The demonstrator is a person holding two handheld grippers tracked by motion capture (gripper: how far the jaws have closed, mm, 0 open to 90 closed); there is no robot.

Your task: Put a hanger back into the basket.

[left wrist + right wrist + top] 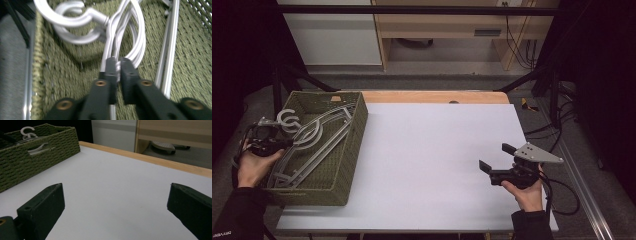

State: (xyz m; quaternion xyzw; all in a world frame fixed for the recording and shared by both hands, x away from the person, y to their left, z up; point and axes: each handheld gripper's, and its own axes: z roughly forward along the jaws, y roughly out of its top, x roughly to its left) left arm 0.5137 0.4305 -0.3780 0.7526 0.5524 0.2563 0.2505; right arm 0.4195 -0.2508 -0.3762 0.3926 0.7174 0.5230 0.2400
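Several smooth white plastic hangers [130,37] in woven green basket [347,150], left tool [117,65] clamped on one; right tool [115,202] wide.

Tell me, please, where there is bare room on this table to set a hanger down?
The white tabletop is bare between the green woven basket and the open right gripper. The basket is crowded with white hangers, one clamped by the left gripper.

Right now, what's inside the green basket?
Inside the woven basket lie grey-white clothes hangers, hooks toward its far left corner. The left gripper is shut on one hanger's wire. Anything beneath the pile is covered.
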